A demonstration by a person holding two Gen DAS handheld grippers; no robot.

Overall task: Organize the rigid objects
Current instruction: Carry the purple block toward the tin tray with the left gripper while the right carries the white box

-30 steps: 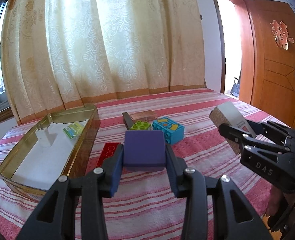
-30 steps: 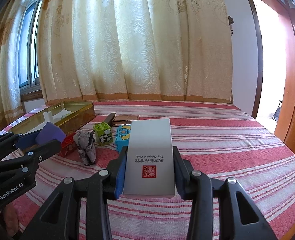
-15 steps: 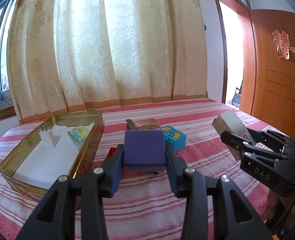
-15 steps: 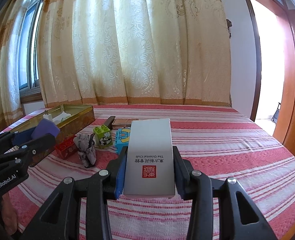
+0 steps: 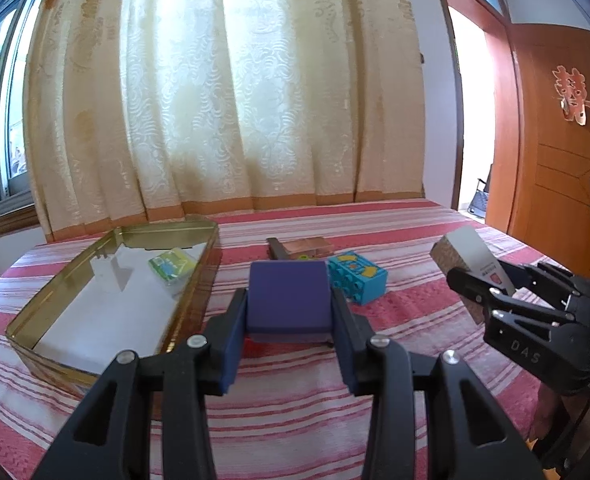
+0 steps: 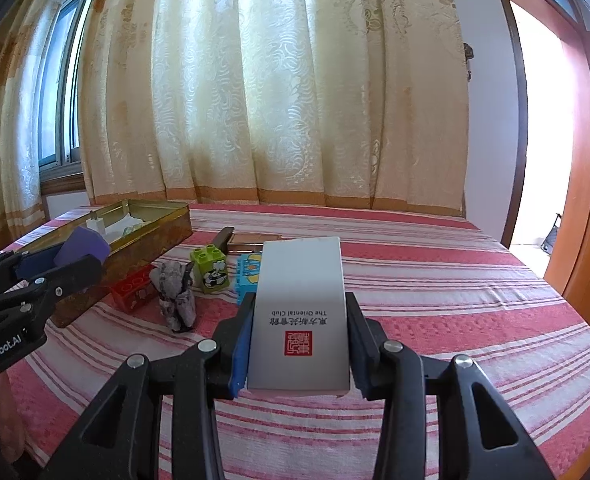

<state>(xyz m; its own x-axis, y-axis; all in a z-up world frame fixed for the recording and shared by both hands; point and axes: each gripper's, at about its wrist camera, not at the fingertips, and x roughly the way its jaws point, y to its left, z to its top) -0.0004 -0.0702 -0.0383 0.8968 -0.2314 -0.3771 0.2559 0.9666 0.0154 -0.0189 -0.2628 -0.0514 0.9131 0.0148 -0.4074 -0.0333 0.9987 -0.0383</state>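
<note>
The left gripper (image 5: 289, 312) is clamping a purple rounded foam-like block (image 5: 288, 294) just right of the shallow gold metal tin (image 5: 75, 276); the right gripper (image 6: 299, 340) is pinching a white rectangular card box (image 6: 301, 312) above the striped bed (image 6: 435, 292). Both should be clearing the tin's raised rim, then lowering onto its bare white floor, avoiding the blue toy brick (image 5: 357, 276).

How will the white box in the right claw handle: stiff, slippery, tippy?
The white box probably stays stiff: its flat faces show no bowing in the right claw. The smooth printed surface may slip. Long and narrow, it would likely tip if stood on end.
</note>
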